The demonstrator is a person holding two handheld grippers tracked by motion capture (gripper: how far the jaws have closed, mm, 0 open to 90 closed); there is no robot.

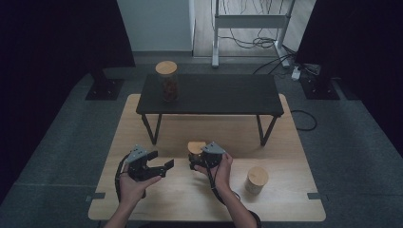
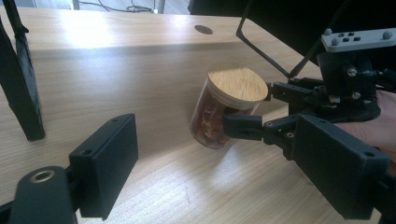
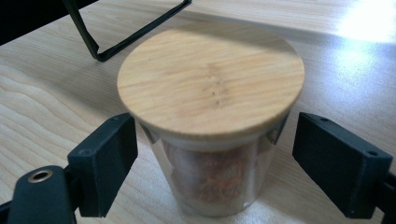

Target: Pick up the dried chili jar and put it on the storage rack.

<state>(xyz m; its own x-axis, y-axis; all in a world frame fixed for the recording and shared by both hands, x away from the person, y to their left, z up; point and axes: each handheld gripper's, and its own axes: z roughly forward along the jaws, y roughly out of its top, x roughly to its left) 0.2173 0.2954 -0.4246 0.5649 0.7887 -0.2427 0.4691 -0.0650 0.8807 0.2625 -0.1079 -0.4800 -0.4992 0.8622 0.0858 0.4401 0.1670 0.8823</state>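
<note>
The right gripper (image 3: 212, 168) is in the approach step, jaws wide apart w/ the glass jar (image 3: 212, 140) standing between them on the wooden table (image 1: 142, 199), pads not touching yet, so next they must close on its sides; left gripper (image 1: 157, 167) open, empty.

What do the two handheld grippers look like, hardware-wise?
Both match: the left gripper and right gripper have matte black bodies, flat rectangular black jaw pads on linkage arms, screw heads, and a grey three-cornered plate on top. A black cable trails from each. The forearms show no sleeves.
</note>
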